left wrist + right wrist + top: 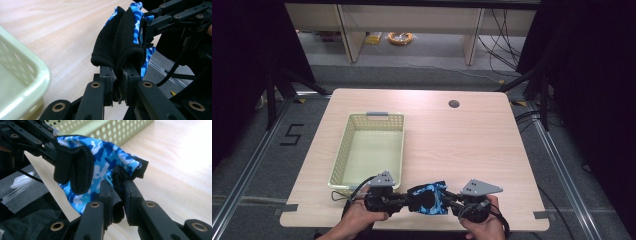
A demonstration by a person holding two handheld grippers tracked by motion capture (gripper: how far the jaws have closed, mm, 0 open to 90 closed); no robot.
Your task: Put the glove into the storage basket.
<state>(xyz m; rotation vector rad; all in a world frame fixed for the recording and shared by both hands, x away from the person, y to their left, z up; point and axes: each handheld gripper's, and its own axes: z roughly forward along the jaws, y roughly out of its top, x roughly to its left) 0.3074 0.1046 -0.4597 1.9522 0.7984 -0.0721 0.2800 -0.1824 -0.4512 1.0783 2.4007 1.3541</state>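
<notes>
A blue camouflage glove with black trim hangs between my two grippers near the table's front edge. My left gripper is shut on the glove's black edge, seen close up in the left gripper view, jaws pinching the fabric. My right gripper is shut on the opposite end of the glove, with a black-trimmed corner squeezed between its jaws. A hand holds each gripper at the bottom of the high view.
A pale green perforated basket stands on the left part of the wooden table, just behind my left gripper; its rim and wall are close. A round cable hole lies at the far right.
</notes>
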